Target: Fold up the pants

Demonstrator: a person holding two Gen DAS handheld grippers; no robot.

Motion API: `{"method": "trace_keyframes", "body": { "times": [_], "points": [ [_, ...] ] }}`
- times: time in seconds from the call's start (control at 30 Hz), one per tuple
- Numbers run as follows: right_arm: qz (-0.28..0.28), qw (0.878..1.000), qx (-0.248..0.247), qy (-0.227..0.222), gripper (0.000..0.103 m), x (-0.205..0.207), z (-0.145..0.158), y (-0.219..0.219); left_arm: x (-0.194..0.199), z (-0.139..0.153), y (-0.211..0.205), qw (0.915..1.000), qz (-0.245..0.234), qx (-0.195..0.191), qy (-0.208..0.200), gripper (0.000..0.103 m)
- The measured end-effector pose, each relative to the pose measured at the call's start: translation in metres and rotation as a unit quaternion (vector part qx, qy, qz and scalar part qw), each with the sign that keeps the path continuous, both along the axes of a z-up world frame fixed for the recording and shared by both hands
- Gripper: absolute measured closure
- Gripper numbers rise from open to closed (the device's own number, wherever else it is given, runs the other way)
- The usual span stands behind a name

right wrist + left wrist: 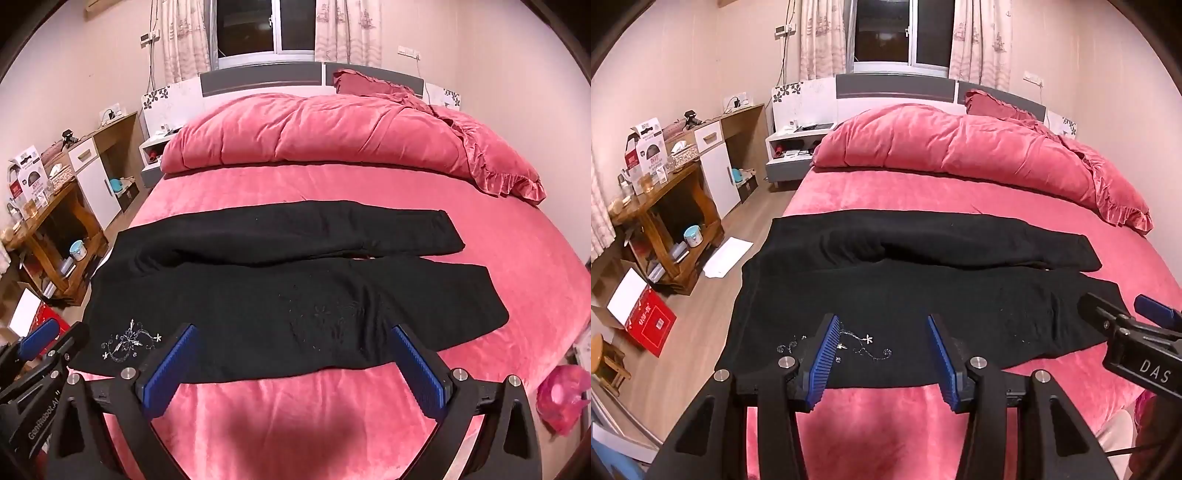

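We see a pair of black pants (280, 288) spread flat across the pink bed (317, 406), waistband toward nine o'clock in both wrist views and the two legs running out toward three o'clock. The far leg (332, 229) lies straight, the near leg (424, 302) angles slightly away from it, and a thin sliver of pink shows between them near the cuffs. No fold has been made: the legs lie side by side, not stacked.

The left gripper (882, 354) hovers over the near hem at the hip, its blue pads apart on either side of the silver embroidery (846, 345), with nothing between them that we can see pinched. The right gripper (295, 365) sits further along the same edge, by the near leg's thigh, jaws spread wide and empty.

We judge the task to be at its very start. Still ahead, as we read it: taking hold of the near edge, laying one leg over the other, then folding the length down toward the waistband. A rumpled pink duvet (314, 129) fills the twelve o'clock end of the bed, well apart from the garment.
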State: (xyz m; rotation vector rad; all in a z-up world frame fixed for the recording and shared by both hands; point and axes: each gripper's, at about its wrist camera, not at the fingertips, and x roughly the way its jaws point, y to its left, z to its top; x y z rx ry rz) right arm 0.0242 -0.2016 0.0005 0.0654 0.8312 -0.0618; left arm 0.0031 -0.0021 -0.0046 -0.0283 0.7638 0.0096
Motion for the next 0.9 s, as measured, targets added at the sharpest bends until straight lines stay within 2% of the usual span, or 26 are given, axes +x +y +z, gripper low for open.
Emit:
{"method": "trace_keyframes", "body": {
  "times": [0.9],
  "points": [
    [0.004, 1.000, 0.002, 0.000, 0.000, -0.009, 0.003, 0.001, -0.003, -0.003, 0.002, 1.0000, 0.005, -0.006, 0.005, 0.054]
  ]
}}
